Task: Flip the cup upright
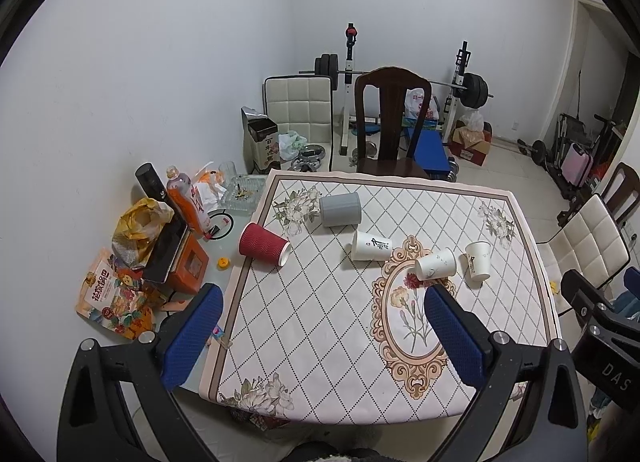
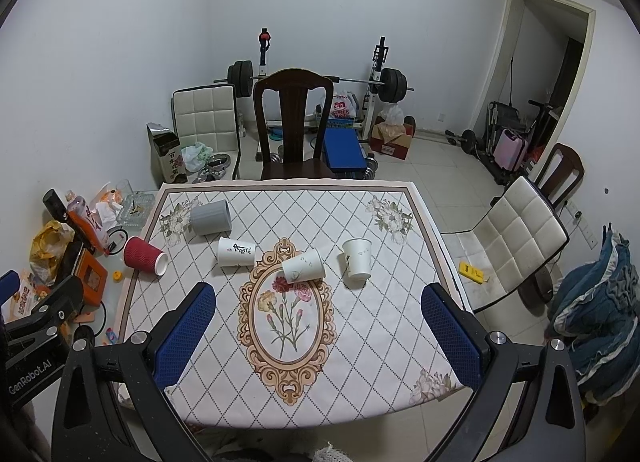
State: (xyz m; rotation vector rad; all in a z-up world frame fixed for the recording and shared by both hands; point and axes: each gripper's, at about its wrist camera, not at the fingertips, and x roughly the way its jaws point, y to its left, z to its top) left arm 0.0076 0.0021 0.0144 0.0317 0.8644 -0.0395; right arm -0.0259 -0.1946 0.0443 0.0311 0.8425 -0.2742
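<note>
Several cups lie on their sides on the patterned tablecloth [image 1: 320, 326]: a red ribbed cup [image 1: 264, 248] [image 2: 144, 256] at the left edge, a grey cup [image 1: 340, 210] [image 2: 211, 217] at the back, and three white paper cups [image 1: 370, 246] [image 1: 435, 264] [image 1: 478, 261], which also show in the right wrist view [image 2: 236, 252] [image 2: 303, 265] [image 2: 357, 258]. My left gripper [image 1: 324, 302] is open and empty, high above the near left of the table. My right gripper [image 2: 318, 302] is open and empty, above the near middle.
Bottles, snack bags and an orange box [image 1: 188, 266] crowd the table's left strip. A dark wooden chair [image 2: 294, 122] stands at the far side, a white padded chair [image 2: 516, 242] at the right. Weights and a barbell rack [image 2: 320, 80] stand by the back wall.
</note>
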